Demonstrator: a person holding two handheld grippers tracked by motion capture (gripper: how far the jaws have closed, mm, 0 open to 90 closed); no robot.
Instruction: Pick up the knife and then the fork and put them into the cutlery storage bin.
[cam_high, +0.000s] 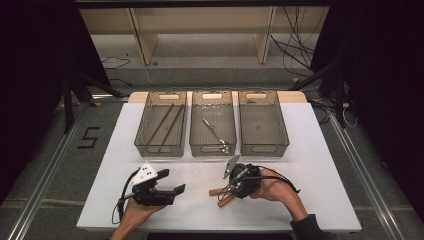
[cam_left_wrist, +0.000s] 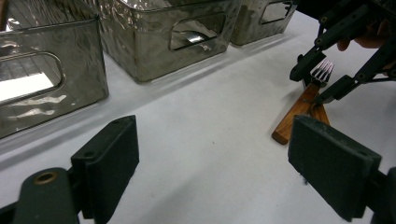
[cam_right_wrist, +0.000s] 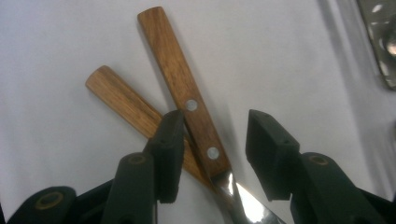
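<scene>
Two wooden-handled utensils lie crossed on the white table (cam_high: 300, 175). One has a riveted handle (cam_right_wrist: 187, 93) running into a shiny metal neck; the plain handle (cam_right_wrist: 121, 98) passes under it. Fork tines (cam_left_wrist: 323, 70) show at the far end of the pair (cam_high: 220, 196). My right gripper (cam_right_wrist: 215, 149) straddles the riveted handle near the neck, jaws apart with gaps on both sides, pads not pressing. The left gripper view catches it (cam_left_wrist: 322, 80) over the fork. My left gripper (cam_high: 172, 181) rests at the front left, wide open with nothing between its pads (cam_left_wrist: 112, 154).
Three clear plastic bins stand in a row at the back. The left bin (cam_high: 142, 137) holds brown chopsticks (cam_high: 165, 125), the middle bin (cam_high: 212, 149) a metal utensil (cam_high: 215, 132), and the right bin (cam_high: 263, 122) shows a bare bottom.
</scene>
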